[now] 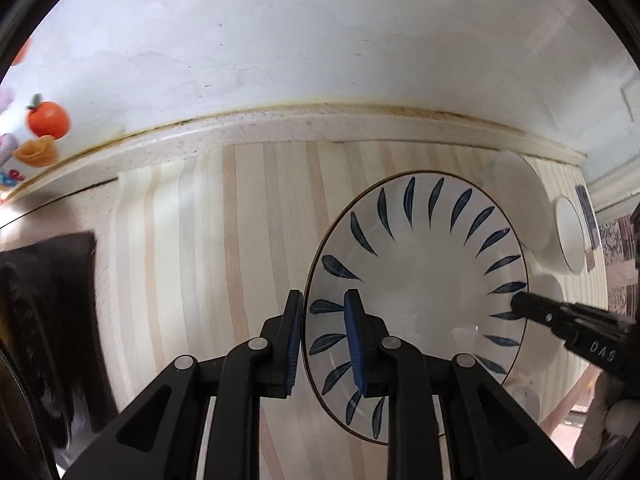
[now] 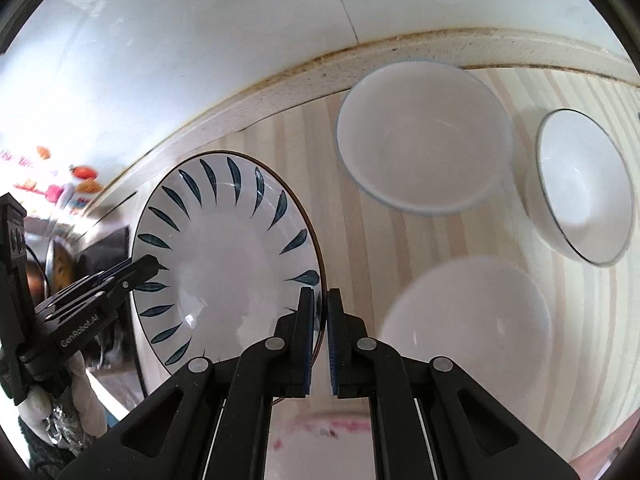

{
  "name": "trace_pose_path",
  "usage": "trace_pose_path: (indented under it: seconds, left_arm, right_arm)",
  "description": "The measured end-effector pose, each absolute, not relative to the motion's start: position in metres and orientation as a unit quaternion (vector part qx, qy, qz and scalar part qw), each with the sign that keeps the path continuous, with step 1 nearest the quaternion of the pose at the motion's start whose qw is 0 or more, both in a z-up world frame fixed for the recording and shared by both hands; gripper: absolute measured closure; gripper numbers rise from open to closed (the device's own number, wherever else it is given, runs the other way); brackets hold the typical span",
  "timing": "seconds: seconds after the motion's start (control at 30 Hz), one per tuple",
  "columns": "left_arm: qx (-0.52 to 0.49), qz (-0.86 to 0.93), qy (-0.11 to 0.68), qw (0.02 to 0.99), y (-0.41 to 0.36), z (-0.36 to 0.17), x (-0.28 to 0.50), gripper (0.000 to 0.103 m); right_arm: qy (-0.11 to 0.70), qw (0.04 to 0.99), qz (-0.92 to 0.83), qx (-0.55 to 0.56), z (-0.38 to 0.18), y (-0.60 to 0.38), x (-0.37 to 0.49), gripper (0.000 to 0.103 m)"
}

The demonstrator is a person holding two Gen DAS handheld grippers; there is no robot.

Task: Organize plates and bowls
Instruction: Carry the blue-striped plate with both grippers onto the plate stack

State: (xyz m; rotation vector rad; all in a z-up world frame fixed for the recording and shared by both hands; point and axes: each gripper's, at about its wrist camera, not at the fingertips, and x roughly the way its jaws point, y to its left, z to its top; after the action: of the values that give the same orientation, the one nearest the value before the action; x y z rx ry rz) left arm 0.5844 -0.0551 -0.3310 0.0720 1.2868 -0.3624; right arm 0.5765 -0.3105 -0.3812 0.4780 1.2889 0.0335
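The round, glossy ceramic plate (image 1: pixel 416 300) with blue leaf marks sits face up on the desk (image 1: pixel 240 240) of pale striped wood. The left gripper (image 1: pixel 322 344) clamps its left rim between narrowly spread fingers (image 1: pixel 354 344). The right gripper (image 2: pixel 319 344) pinches the right rim, fingers (image 2: pixel 306 344) nearly closed. 3 smooth white bowls (image 2: pixel 424 152) stand to the right.

Right gripper (image 2: pixel 319 316) astride plate (image 2: pixel 224 256) rim
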Motion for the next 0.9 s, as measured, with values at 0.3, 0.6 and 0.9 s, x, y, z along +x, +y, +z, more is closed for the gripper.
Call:
trace_pose_path:
  seconds: [0.3, 0.6, 0.9]
  left_arm:
    - [0.031, -0.153, 0.588, 0.794, -0.066, -0.312, 0.503, 0.085]
    - [0.017, -0.149, 0.597, 0.788, -0.095, -0.32, 0.438, 0.084]
    - [0.03, -0.136, 0.622, 0.771, -0.113, -0.351, 0.41, 0.084]
  right_arm:
    - [0.602, 0.774, 0.056, 0.186, -0.354, -0.327, 0.494, 0.096]
    - [0.619, 0.761, 0.064, 0.184, -0.367, -0.35, 0.428, 0.096]
    - [0.641, 0.742, 0.067, 0.182, -0.403, -0.365, 0.394, 0.096]
